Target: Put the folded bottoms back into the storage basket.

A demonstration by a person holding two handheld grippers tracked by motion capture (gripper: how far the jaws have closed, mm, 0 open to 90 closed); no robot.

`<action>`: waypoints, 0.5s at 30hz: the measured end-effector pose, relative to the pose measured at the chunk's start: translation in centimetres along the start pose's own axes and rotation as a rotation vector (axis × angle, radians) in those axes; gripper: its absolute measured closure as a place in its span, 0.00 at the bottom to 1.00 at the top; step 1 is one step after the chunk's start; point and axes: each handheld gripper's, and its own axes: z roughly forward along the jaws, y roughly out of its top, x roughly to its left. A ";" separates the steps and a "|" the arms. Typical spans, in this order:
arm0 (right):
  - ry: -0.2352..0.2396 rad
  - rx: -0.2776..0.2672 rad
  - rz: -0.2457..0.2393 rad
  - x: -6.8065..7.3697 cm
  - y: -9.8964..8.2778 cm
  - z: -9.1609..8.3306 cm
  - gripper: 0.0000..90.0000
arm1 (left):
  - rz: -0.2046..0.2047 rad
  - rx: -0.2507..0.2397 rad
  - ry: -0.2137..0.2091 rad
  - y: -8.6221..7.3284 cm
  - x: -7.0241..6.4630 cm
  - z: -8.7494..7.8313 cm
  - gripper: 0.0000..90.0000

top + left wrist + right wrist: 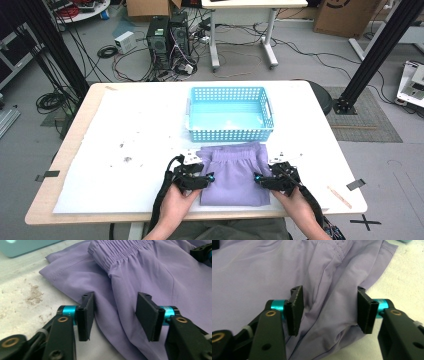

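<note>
Shorts point(233, 173), purple and folded, lie on the white table cover point(125, 150) just on my side of the blue basket point(230, 114), waistband toward it. At the shorts' left edge my left gripper point(206, 177) holds its jaws spread, straddling a fold of cloth without pinching it. At the shorts' right edge my right gripper point(258, 177) likewise stands with jaws apart, the bunched hem lying between them, ungripped.
</note>
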 end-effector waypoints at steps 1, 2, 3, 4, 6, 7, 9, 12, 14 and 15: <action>0.003 -0.001 0.001 0.0 0.0 0.0 0.54 | -0.004 -0.003 -0.004 0.0 0.0 0.1 0.60; 0.005 -0.002 -0.002 0.0 0.0 0.0 0.56 | -0.003 -0.004 -0.005 0.0 0.0 0.1 0.61; 0.017 -0.008 -0.010 0.0 0.0 0.0 0.62 | -0.002 -0.006 -0.017 0.1 0.0 0.2 0.67; 0.017 -0.008 -0.010 0.0 0.0 0.0 0.62 | 0.003 -0.006 -0.020 0.1 -0.1 0.3 0.67; 0.037 -0.011 -0.023 0.2 0.1 0.1 0.70 | 0.016 -0.006 -0.025 0.2 -0.3 0.5 0.71; 0.037 -0.011 -0.027 0.3 0.1 0.1 0.72 | 0.028 -0.004 -0.031 0.3 -0.4 0.6 0.73; 0.044 -0.016 -0.049 0.6 0.2 0.2 0.78 | 0.044 -0.003 -0.030 0.4 -0.6 0.8 0.76; 0.066 -0.015 -0.053 0.6 0.2 0.2 0.82 | 0.048 -0.004 -0.045 0.5 -0.6 0.9 0.81; 0.076 -0.018 -0.059 0.6 0.2 0.2 0.85 | 0.051 -0.004 -0.048 0.5 -0.5 0.9 0.84; 0.077 -0.018 -0.057 0.6 0.2 0.2 0.86 | 0.048 -0.004 -0.062 0.5 -0.4 0.9 0.86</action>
